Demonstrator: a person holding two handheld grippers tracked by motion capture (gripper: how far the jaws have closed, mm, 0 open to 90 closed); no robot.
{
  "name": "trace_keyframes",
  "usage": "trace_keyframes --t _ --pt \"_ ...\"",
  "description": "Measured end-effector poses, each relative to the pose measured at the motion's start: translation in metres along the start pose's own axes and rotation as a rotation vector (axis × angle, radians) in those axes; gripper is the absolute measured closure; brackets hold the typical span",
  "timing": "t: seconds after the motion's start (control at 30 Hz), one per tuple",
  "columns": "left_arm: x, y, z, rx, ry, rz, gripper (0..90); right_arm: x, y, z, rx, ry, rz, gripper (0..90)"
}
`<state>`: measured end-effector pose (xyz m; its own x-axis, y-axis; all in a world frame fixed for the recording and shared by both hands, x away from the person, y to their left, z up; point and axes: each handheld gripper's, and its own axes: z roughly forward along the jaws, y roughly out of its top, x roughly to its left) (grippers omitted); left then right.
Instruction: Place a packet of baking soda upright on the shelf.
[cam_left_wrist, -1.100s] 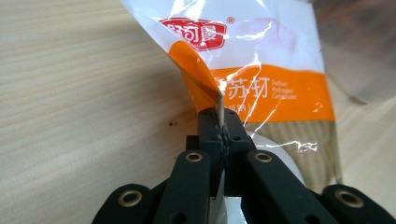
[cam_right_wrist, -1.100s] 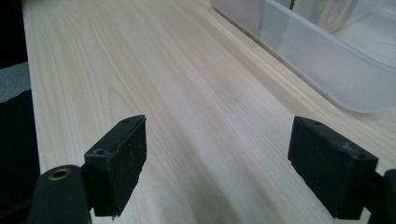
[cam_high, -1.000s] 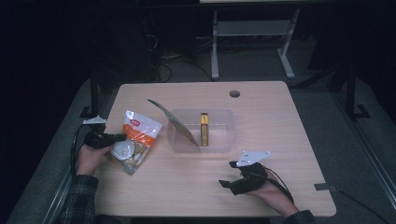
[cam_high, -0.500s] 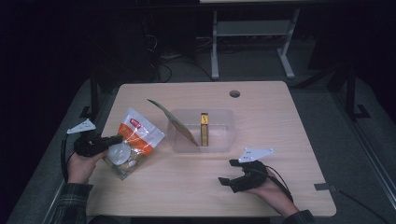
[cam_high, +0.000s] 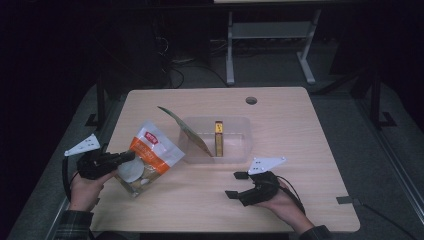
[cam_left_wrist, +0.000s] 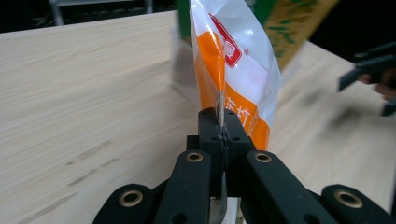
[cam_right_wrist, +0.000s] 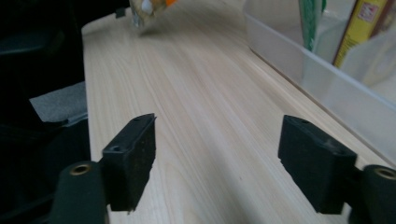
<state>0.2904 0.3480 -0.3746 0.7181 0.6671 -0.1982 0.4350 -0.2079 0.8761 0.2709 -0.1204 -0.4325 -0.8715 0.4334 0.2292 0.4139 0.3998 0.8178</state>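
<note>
My left gripper (cam_left_wrist: 223, 135) has its fingers clenched on the edge of the orange snack bag (cam_high: 148, 159), held up over the worktop (cam_high: 310, 145) – just left of the clear bin (cam_high: 235, 150). The bag is picked up but not yet in the bin. My right gripper (cam_high: 239, 184) rests on the worktop; its fingers have just been closing a little, with nothing between them – released.

Black two-fingered grippers (cam_high: 239, 185) with brass-ringed pivot holes, grey three-cornered top plates, trailing black cables, plaid sleeves.
</note>
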Motion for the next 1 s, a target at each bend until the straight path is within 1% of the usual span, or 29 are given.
trace_keyframes --t 0.03,0.1,0.2,0.33,0.37,0.4,0.43,0.53,0.63,0.73,0.8,0.87,0.97,1.0 --pt "-0.004 0.000 0.001 0.001 -0.016 0.005 89.9 0.000 0.001 0.001 -0.011 0.007 -0.007 31.2" --pt "-0.012 0.000 0.003 -0.001 -0.039 0.011 89.9 -0.001 0.004 0.003 -0.011 0.017 0.001 33.4" --pt "-0.025 -0.001 0.007 -0.009 -0.071 0.022 89.9 0.000 0.006 0.006 -0.009 0.024 -0.014 34.5" --pt "-0.042 0.000 0.015 -0.007 -0.125 0.043 89.9 0.003 0.009 0.007 -0.030 0.042 -0.020 33.3" --pt "-0.046 0.000 0.018 -0.005 -0.134 0.048 89.9 0.003 0.010 0.008 -0.036 0.051 -0.027 32.6" --pt "-0.049 0.000 0.020 -0.005 -0.150 0.044 89.9 0.004 0.011 0.008 -0.038 0.061 -0.022 32.2" --pt "-0.053 0.000 0.023 0.000 -0.161 0.050 89.8 0.005 0.012 0.009 -0.045 0.070 -0.029 32.1" --pt "-0.062 0.000 0.032 0.002 -0.197 0.053 89.8 0.009 0.014 0.012 -0.061 0.102 -0.028 31.8" --pt "-0.071 -0.002 0.042 -0.006 -0.220 0.055 89.9 0.012 0.017 0.015 -0.075 0.126 -0.036 31.8" --pt "-0.080 -0.003 0.052 -0.011 -0.233 0.053 89.9 0.015 0.019 0.019 -0.086 0.155 -0.027 33.1" --pt "-0.084 -0.003 0.056 -0.015 -0.243 0.043 89.8 0.016 0.021 0.022 -0.086 0.167 -0.026 33.6" --pt "-0.088 -0.003 0.061 -0.014 -0.261 0.043 89.8 0.017 0.022 0.024 -0.090 0.169 -0.026 37.6" --pt "-0.091 -0.004 0.067 -0.006 -0.260 0.052 89.8 0.018 0.025 0.027 -0.102 0.194 -0.024 47.5" --pt "-0.092 -0.004 0.068 -0.009 -0.263 0.047 89.8 0.018 0.026 0.027 -0.103 0.204 -0.025 50.3"
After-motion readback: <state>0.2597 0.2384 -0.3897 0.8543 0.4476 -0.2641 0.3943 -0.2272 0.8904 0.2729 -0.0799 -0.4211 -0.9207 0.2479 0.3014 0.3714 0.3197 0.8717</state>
